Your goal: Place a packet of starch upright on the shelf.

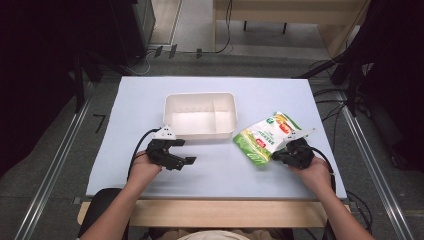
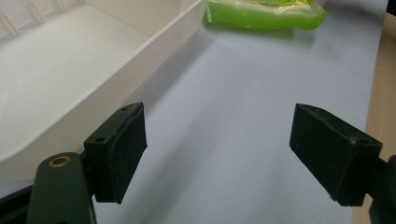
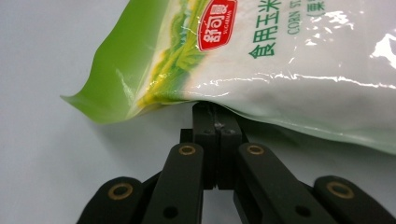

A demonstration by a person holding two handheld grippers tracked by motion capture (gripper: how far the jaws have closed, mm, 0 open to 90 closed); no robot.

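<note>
Nearest the table's front edge, the left gripper (image 1: 176,156) rests low over the pale blue table (image 1: 215,170), its jaws spread wide apart with nothing between them; in the left gripper view the bare tabletop lies between the two black pads (image 2: 122,154). To the right, at about the same depth, the right gripper (image 1: 285,152) has its jaws pressed together, pinching the near edge of a green-and-white corn starch bag (image 1: 267,136); the right gripper view shows the bag's seam caught at the tips. The bag lies tilted on the table, just right of the white plastic tub (image 1: 200,115), close to its right wall. The tub sits at the table's centre, beyond the left gripper.
</note>
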